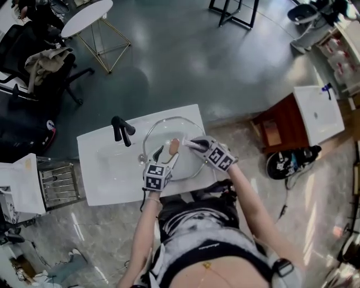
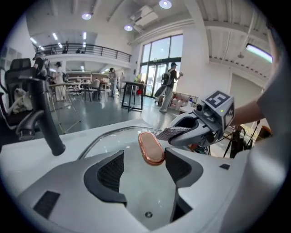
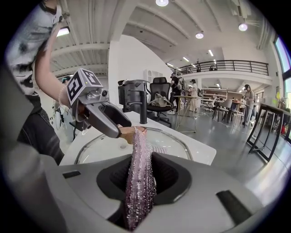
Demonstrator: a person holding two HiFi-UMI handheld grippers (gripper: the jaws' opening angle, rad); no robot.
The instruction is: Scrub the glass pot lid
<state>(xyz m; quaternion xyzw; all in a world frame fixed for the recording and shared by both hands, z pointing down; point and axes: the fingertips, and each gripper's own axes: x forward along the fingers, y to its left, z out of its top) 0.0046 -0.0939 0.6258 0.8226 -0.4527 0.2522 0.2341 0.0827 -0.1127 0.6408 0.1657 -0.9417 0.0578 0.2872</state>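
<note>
The lid lies flat over the sink by the tap, its copper knob standing between the left gripper's wide-spread jaws, not gripped, while the right gripper pinches a pink cloth that reaches just beside the knob.

Setting: large open-plan office hall, not a home kitchen.

Evidence:
- A polished grey floor runs throughout.
- Black office chairs stand near a round white table on thin gold legs.
- High tables stand further back.
- A mezzanine with railing runs overhead.
- There is a tall glass entrance and round ceiling lights.
- People stand about.
- A white sink unit with a black tap stands free on the open floor, beside a wire rack.
</note>
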